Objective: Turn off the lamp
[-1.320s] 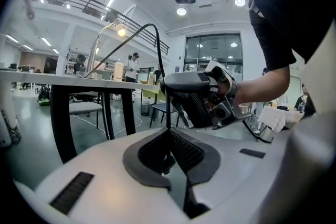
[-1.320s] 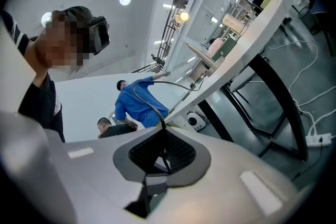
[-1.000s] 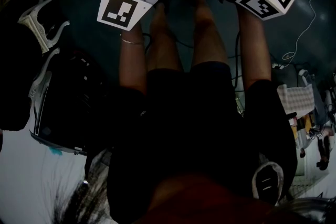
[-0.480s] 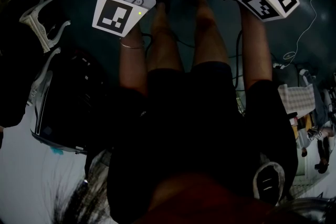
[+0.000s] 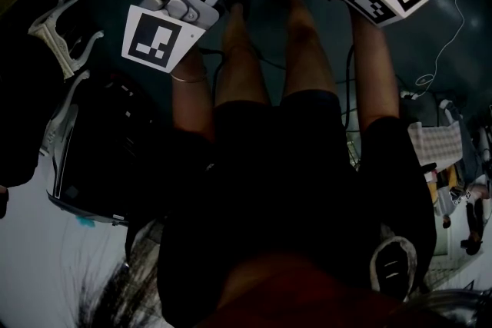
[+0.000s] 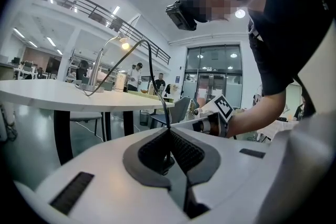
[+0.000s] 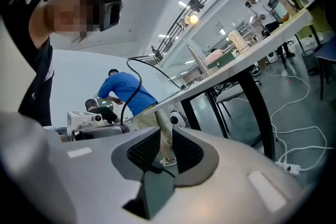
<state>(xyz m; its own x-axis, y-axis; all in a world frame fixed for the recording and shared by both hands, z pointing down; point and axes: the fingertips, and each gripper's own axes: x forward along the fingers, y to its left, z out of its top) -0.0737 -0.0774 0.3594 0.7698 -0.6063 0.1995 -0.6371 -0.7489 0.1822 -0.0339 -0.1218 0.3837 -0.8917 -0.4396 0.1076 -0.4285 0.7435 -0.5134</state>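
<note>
The lamp (image 6: 125, 45) is lit, its thin curved arm standing on a white table (image 6: 79, 98) far off in the left gripper view. In the right gripper view the lamp (image 7: 193, 19) glows above the same long table (image 7: 247, 55). Both grippers are held low, far from it, in front of the person's legs in the head view. My left gripper (image 6: 169, 131) has its ribbed pads meeting at the tip with nothing held; its marker cube (image 5: 157, 38) shows in the head view. My right gripper (image 7: 166, 136) has a narrow gap between its pads, empty.
A black bag (image 5: 100, 157) and white gripper parts (image 5: 58, 31) lie at the left on the floor. A person in a blue shirt (image 7: 123, 93) stands by the table. Cables (image 7: 294, 113) and a power strip (image 7: 291, 167) lie under it. A chair (image 6: 181, 107) stands beyond.
In the head view my left gripper has drifted left and down. The right gripper has shifted only slightly.
</note>
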